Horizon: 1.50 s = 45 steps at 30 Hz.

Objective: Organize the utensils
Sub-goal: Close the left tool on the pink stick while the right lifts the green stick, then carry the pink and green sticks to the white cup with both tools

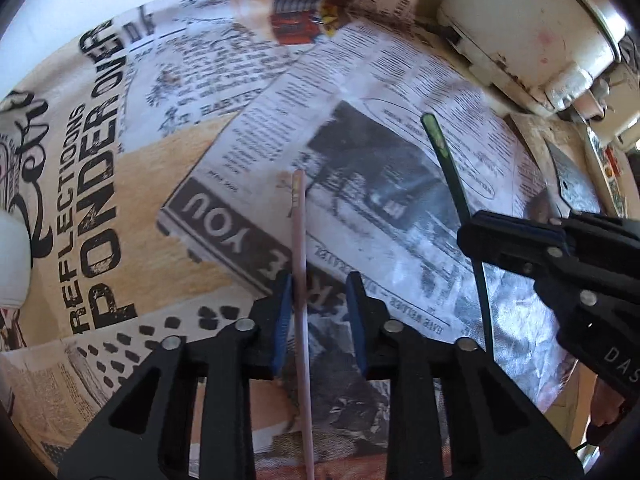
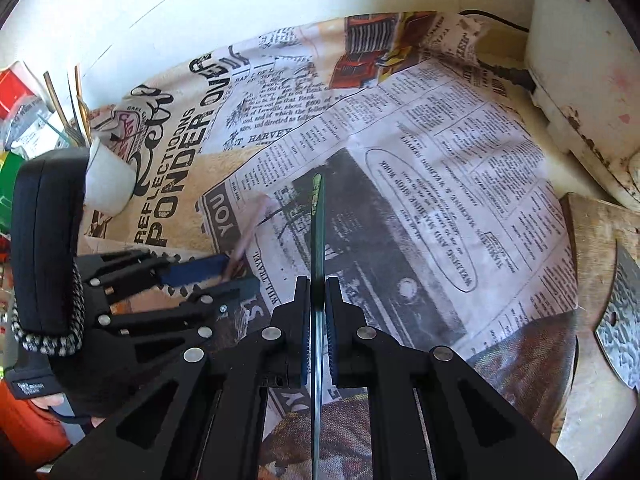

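Observation:
My right gripper (image 2: pixel 318 280) is shut on a dark green stick (image 2: pixel 317 232) with a mottled tip; it runs straight out between the blue pads. In the left wrist view the same green stick (image 1: pixel 448 160) slants up from the right gripper (image 1: pixel 470 236). A thin pink stick (image 1: pixel 300 240) lies between the jaws of my left gripper (image 1: pixel 319 280), against the left pad, with a gap to the right pad. From the right wrist the left gripper (image 2: pixel 236 276) shows with the blurred pink stick (image 2: pixel 250 228) poking out. A white cup (image 2: pixel 108 184) holding several utensils stands at far left.
A newspaper-print cloth (image 2: pixel 440 160) covers the table. A white appliance (image 2: pixel 580 80) stands at the back right, also seen as the appliance (image 1: pixel 532 20). A wooden board (image 2: pixel 592 240) with a cleaver blade (image 2: pixel 620 340) lies at the right. Packets and clutter (image 2: pixel 24 120) sit behind the cup.

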Motion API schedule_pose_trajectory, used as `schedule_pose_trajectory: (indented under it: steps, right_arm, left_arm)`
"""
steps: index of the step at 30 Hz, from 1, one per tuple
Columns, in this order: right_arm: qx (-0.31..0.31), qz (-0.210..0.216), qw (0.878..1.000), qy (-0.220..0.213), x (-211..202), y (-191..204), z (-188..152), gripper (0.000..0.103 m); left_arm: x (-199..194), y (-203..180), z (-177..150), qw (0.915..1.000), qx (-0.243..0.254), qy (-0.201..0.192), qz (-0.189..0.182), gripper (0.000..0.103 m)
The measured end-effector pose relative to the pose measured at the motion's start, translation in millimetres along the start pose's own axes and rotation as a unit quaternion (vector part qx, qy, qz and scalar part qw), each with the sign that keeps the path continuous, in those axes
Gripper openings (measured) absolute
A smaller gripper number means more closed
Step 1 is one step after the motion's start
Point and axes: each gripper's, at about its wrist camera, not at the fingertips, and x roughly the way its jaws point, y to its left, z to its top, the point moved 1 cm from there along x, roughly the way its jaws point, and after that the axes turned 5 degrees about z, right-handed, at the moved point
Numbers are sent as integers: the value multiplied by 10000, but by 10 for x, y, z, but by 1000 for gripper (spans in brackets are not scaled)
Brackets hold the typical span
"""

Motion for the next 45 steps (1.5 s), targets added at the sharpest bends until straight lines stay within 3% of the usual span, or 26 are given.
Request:
schedule_pose_trajectory:
  steps: [7,9,10,11,18,24,32,39,45]
  right_arm:
    - [127,-21,9999,-46,-39,-71,-16,7]
    - [112,-4,9999,-86,-67,-50,-17,7]
    - [97,-6,9999,-112,-81,-36,-16,7]
    - [72,-3,9999,-143,-101,-12,-12,7]
    - [-121,32,9992,-392,-257,170,34,7]
    - [-252,129,9975,-651,-401,331,90,7]
    - [-525,325,9930,-1002,-568,667,218,6]
    - [-933,495,9871,-1203,-676,1042,335,6]
    - [-1311,659,9802,-1332,-711,1383,482,6]
  left_arm:
    - [57,-184,92,9985,441,131,291,22]
    - [75,-221,119,9977,563,155,342,16]
    - [77,-224,122,9977,572,168,321,14]
    - [78,-222,125,9977,579,178,298,5]
    - [-11,-150,19,9984,389,-22,416,5]
    - [-458,87,-62,9979,31,-519,394,5]
    - [-1179,414,-117,9893,-495,-1294,464,5]
    - [-1700,695,-208,9757,-852,-1927,607,5]
    - [-2161,1005,-298,9579,-1195,-2495,770,5]
